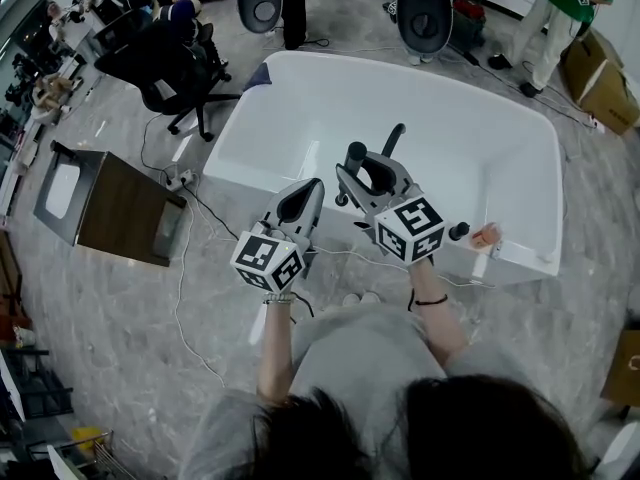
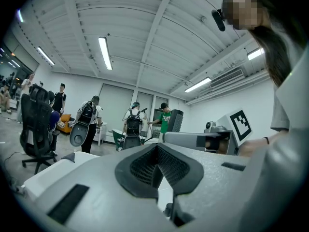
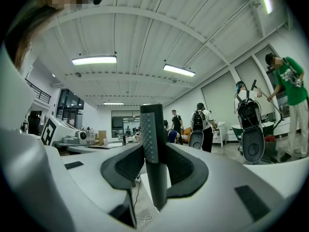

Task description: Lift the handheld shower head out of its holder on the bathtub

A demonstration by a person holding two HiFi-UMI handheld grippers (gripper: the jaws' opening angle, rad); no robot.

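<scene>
Shower head [image 3: 153, 144] handle stands upright, clamped between the right gripper's [image 1: 372, 170] jaws above the white bathtub's [image 1: 525, 253] near rim. At its 8 o'clock, the left gripper [image 1: 307, 192] is empty, jaws together. Farther off, at 11 o'clock, stands a black office chair [image 1: 160, 68].

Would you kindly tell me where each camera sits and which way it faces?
Head view: on the person's head, facing down at the bathtub; hair, forearms, left gripper, right gripper show.
Left gripper view: on the left gripper, facing level toward people; its closed jaws show.
Right gripper view: on the right gripper, facing level; its jaws clamp the shower head.
Shared: both gripper views catch the person in green.
</scene>
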